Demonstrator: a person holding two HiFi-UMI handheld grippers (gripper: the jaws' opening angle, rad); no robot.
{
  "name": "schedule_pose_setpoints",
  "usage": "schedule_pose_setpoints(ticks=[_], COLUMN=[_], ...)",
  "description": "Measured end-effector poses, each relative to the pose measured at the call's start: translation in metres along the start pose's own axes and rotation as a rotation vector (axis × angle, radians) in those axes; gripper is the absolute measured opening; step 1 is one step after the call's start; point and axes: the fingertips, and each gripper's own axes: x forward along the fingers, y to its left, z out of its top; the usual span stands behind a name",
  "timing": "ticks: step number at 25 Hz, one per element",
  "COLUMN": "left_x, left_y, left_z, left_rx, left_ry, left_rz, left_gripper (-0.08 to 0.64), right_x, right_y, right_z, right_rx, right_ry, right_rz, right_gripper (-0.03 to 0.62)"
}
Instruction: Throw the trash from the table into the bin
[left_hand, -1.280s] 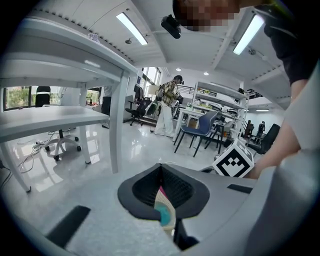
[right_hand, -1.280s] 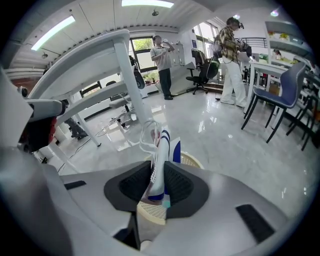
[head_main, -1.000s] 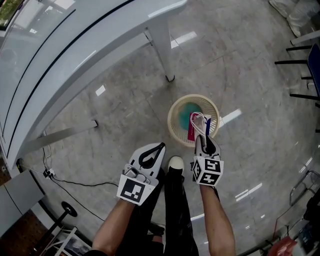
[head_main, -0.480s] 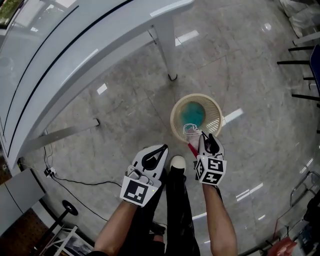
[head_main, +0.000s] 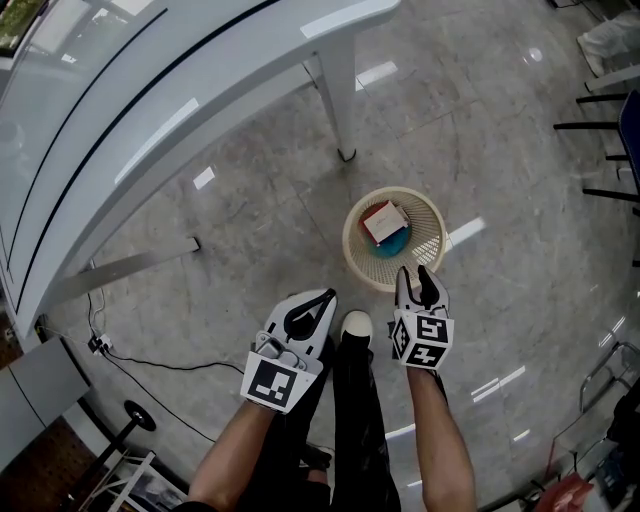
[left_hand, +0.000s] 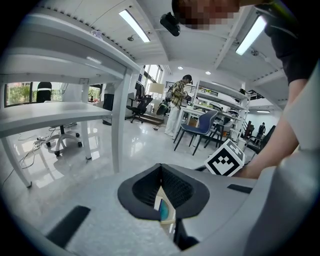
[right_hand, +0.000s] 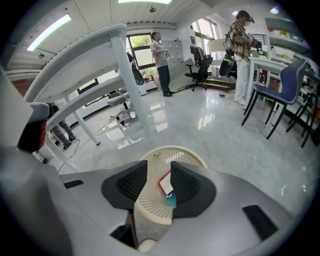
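A red and white box (head_main: 383, 222) is lying flat inside the bin (head_main: 425, 215), over a teal patch (head_main: 388, 246) at its bottom. In the right gripper view the same box (right_hand: 166, 183) is showing through the gap, well below the fingers (right_hand: 192, 186).

The bin is standing on the floor (head_main: 250, 215). The right gripper (head_main: 415, 275) is hanging at the bin's 6 o'clock, just above the near rim. Its fingers are standing apart and have just been opening, with nothing between them but the bin below.

The left gripper (head_main: 318, 298) is hovering at the bin's 8 o'clock, over the floor and well clear of the rim. Its fingers (left_hand: 180, 189) are meeting at the tips and holding nothing.

A white shoe (head_main: 352, 325) is resting between the two grippers, at the bin's 7 o'clock, near its base but apart from it. The counter (head_main: 150, 110) is sweeping across from 9 to 12 o'clock, and one leg (head_main: 335, 95) is coming down at the bin's 11 o'clock, near it without touching. A cable (head_main: 140, 362) is trailing over the floor at 8 o'clock, far out. Dark chairs (head_main: 605, 130) are lining the edge at 2 o'clock. Nothing is standing between the right gripper and the bin's mouth.
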Motion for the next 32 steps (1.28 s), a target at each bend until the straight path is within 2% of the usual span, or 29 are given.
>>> schedule_pose_setpoints(ticks=[6,10,17,21,26,32], left_x=[-0.011,-0.020,-0.047,-0.069,-0.099,-0.140], left_y=[0.003,0.000,-0.011,-0.017,-0.025,-0.033], left_z=[0.010,0.028,0.065,0.091,0.128,0.193], left_rx=[0.012,0.029,0.096,0.093,0.078,0.085], left_ry=[-0.007,-0.019,-0.051,-0.075,-0.107,-0.164], left_rz=[-0.002,-0.010,-0.029,-0.023,-0.005,0.011], left_gripper=[0.008,0.008,0.008,0.008,0.008,0.008], right_x=[-0.012,-0.029,-0.089,-0.137,-0.203,-0.277], right_y=[0.016,0.028,0.050,0.069,0.110,0.165], right_z=[0.008,0.026,0.077,0.115,0.160,0.214], right_rx=[-0.033,-0.070,-0.077,-0.078,-0.120,-0.244], right_ry=[0.015,0.002,-0.110,-0.201,-0.284,-0.349], right_rz=[0.004,0.006,0.000,0.009,0.065,0.158], right_gripper=[0.123,0.034,0.010,0.009,0.009,0.009])
